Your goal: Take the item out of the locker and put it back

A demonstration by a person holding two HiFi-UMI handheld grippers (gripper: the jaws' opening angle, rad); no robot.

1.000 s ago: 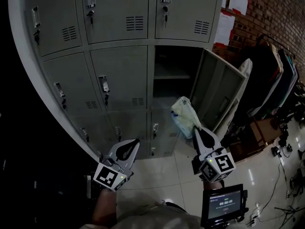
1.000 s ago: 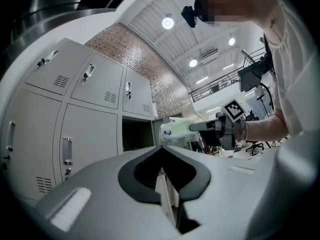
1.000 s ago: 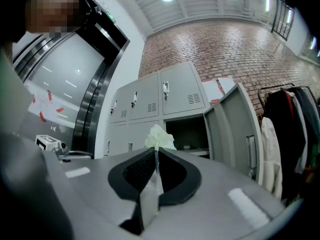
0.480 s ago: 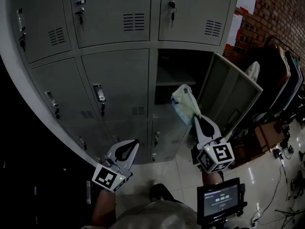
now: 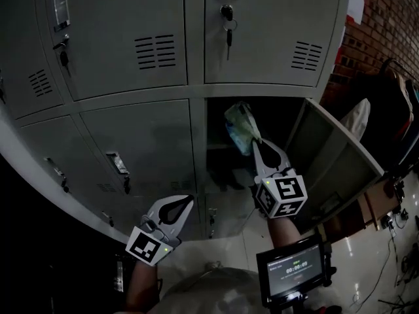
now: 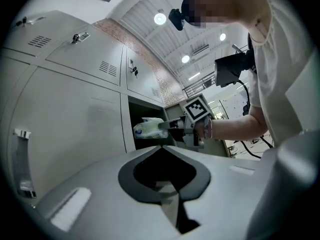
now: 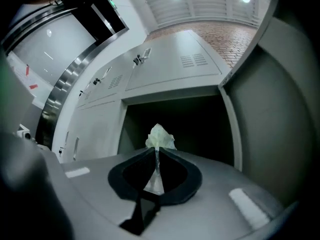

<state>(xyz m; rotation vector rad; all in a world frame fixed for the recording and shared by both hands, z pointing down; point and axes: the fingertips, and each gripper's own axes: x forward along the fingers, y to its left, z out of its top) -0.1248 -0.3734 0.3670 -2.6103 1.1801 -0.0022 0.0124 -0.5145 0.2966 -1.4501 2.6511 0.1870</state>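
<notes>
— Locker bank (image 5: 131, 44) fills the view; which step is this?
— One compartment (image 5: 281, 120) is open, its door (image 5: 337, 169) swung right. The plastic bag (image 5: 241, 124) hangs at its mouth, its film pinched in the right gripper (image 5: 257, 144). The left gripper (image 5: 188, 199) waits lower down, clenched on nothing. Probably the put-back: reach deeper inside, set the bag down, then release.
— Any writing?
— Blue print on the bag and digits on the screen (image 5: 292, 275), all too small to read.

An open locker compartment (image 5: 219, 175) sits in a wall of lockers. Its door (image 5: 334, 152) swings out to its right. A bag (image 5: 239, 122) hangs at the compartment's mouth, pinched by the right claw (image 5: 255, 142) just in front of it. The left claw (image 5: 188, 199) is below and left of the compartment.
</notes>
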